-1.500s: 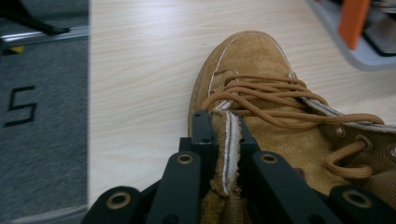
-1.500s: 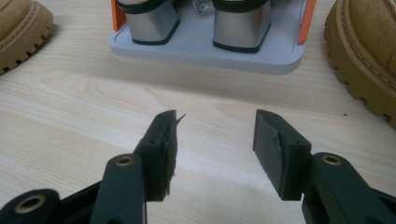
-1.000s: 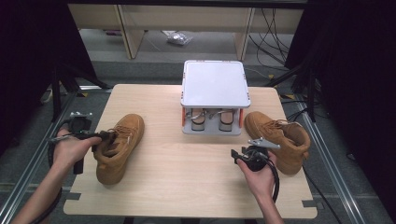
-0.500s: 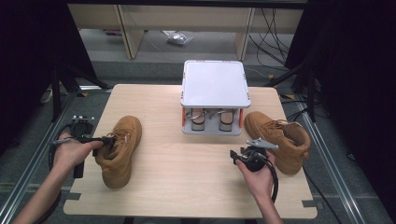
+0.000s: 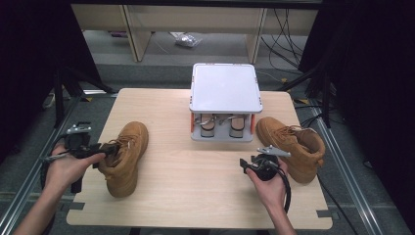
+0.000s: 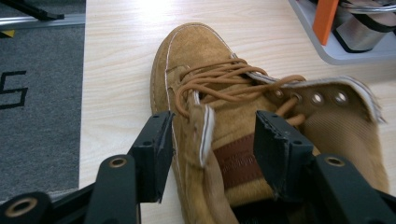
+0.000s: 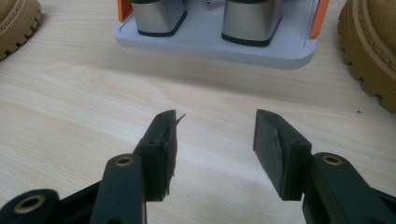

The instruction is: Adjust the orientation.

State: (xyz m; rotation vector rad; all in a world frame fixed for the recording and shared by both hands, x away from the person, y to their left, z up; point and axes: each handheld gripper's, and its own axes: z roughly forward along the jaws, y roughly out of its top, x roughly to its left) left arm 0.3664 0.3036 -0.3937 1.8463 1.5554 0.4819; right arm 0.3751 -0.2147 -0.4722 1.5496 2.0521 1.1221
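A tan lace-up boot (image 5: pixel 126 159) stands at the table's left, toe pointing away; its tongue (image 6: pixel 233 126) and loose laces show close up in the left gripper view. My left gripper (image 5: pixel 108 149) (image 6: pixel 212 149) is at the boot's collar. Its jaws have just been opening and now stand wide on either side of the tongue and collar flap, not pressing on them. A second tan boot (image 5: pixel 292 146) lies at the right. Just left of it my right gripper (image 5: pixel 250 165) (image 7: pixel 215 133) hangs open over bare wood, with nothing between its jaws.
A white-topped grey stand (image 5: pixel 224 88) with orange posts and two metal cylinders (image 7: pixel 243 21) underneath sits at the table's middle back. The right boot's ridged sole (image 7: pixel 369 51) lies close to the right gripper. The table's left edge (image 6: pixel 83 93) runs beside the left boot.
The left gripper's jaws have opened off the boot's collar, and the left hand has drawn slightly left. The boot has shifted a little. The right hand has kept still.
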